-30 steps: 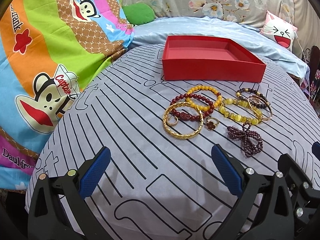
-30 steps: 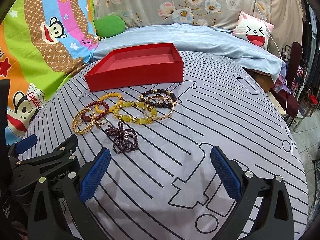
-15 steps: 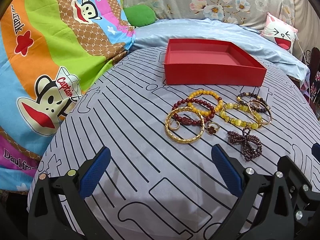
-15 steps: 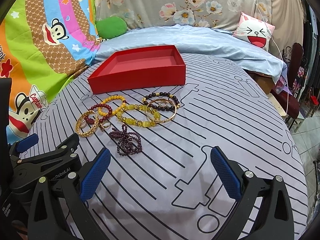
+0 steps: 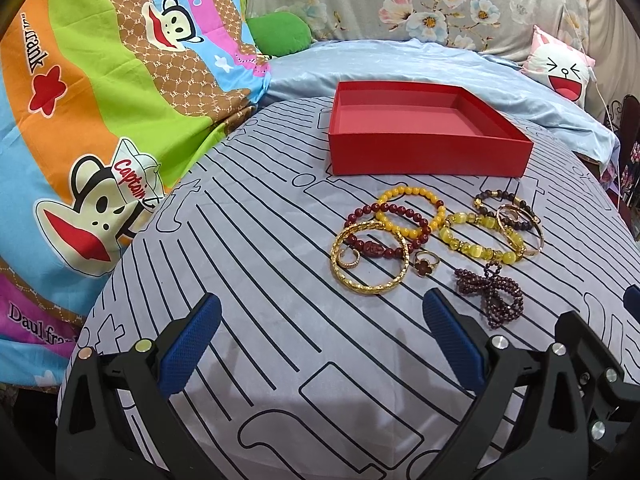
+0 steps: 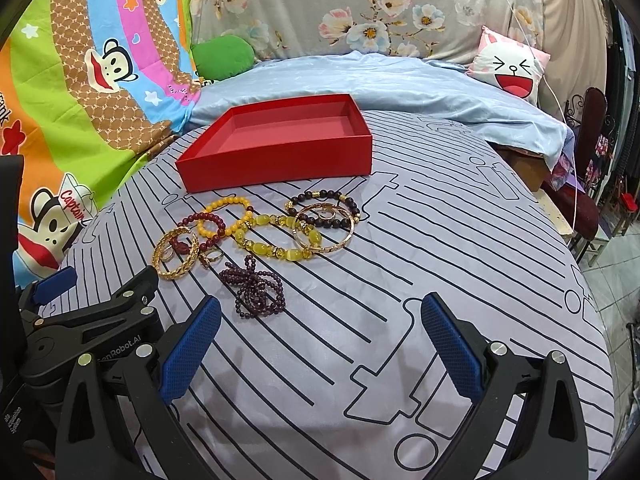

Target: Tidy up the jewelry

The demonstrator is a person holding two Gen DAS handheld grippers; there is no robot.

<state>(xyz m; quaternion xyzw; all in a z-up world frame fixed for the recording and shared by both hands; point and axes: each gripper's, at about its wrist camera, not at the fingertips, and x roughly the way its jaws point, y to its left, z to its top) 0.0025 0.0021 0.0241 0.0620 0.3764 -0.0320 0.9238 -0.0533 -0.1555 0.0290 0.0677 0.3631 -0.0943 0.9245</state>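
An empty red box [image 5: 428, 136] [image 6: 280, 150] sits at the far side of the grey striped cloth. In front of it lies a cluster of jewelry: a gold bangle [image 5: 370, 258] [image 6: 176, 256], a dark red bead bracelet [image 5: 386, 230], a yellow bead bracelet [image 5: 412, 210] [image 6: 230, 216], a pale yellow bead bracelet [image 5: 478, 236] [image 6: 276, 240], a dark bead bracelet [image 6: 324, 208], a thin gold bangle [image 6: 324, 230], two rings [image 5: 424, 262] and a purple bead strand [image 5: 492, 294] [image 6: 254, 292]. My left gripper [image 5: 320, 344] and right gripper [image 6: 316, 344] are open and empty, hovering short of the jewelry.
A colourful cartoon quilt [image 5: 100, 120] lies to the left, a blue sheet [image 6: 380, 80] behind the box, a green cushion [image 5: 280, 34] and a white face pillow [image 6: 508, 64] beyond. The cloth drops off at the right edge [image 6: 580, 272] beside a dark chair [image 6: 592, 128].
Both grippers have drawn back and risen slightly; the jewelry and box sit a little farther away in both views. Nothing on the cloth has moved.
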